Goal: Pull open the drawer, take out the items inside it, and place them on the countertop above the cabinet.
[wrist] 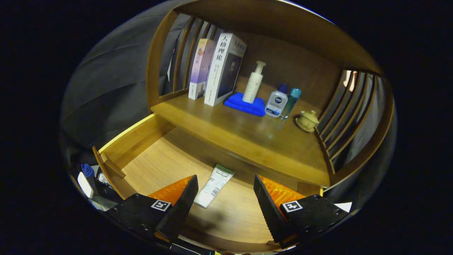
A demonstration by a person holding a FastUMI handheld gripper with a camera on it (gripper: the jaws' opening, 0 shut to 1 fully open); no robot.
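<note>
Wide-open, empty jaws (223, 198) hover over the pulled-out drawer (141, 138); a white tube (214, 185) lies flat between them.

- Scene lit warmly from above; countertop (247, 134) bright, faint glare seen by the bottles.
- Drawer (166, 159) floor shaded under the gripper (225, 193), whose fingers are spread apart.
- Strong fisheye bending noted toward the edges; surroundings left dim.

gripper view | rides the hand-held gripper (224, 198) | looks forward and down | close over open drawer (166, 159) | tabletop (247, 134) just beyond
</note>
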